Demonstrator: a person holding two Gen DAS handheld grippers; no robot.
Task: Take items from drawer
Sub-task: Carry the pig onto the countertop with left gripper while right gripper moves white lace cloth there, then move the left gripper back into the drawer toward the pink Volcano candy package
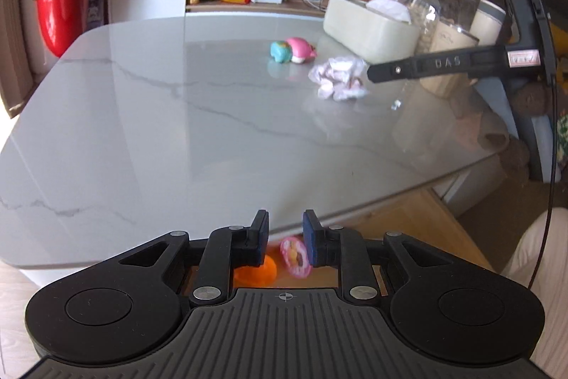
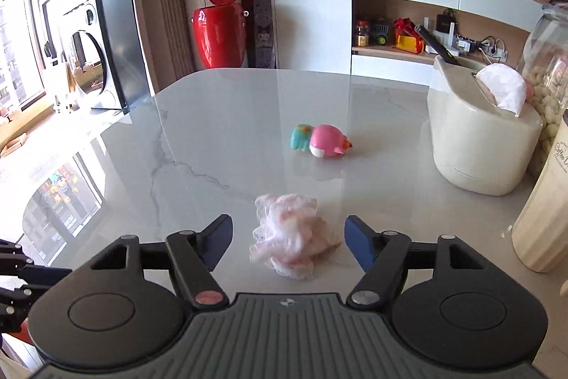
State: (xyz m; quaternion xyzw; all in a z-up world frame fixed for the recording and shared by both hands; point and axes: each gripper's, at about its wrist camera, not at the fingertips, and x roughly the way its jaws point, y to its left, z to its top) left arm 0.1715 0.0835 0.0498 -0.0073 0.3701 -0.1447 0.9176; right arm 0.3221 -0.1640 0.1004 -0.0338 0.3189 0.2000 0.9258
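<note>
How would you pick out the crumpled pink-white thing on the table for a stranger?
On the grey marble table, find the cream tissue box at the right. Nearer the camera, between the right gripper's open fingers, lies the crumpled pink-white wad. Unlike the glossy pink and teal toy behind, it looks soft and wrinkled.

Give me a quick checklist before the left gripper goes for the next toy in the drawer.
1. Left gripper open: ok, the jaws are apart and hold nothing.
2. Toys left in the drawer: ok, an orange toy and a pink toy show below the fingers.
3. Left gripper lined up: ok, the pink toy sits just under the gap, near the right-hand finger.
4. Right gripper free: ok, open, with the pink wad lying on the table between its fingers, not gripped.
5. Drawer open wide enough: cannot tell, the gripper body hides most of it.
</note>
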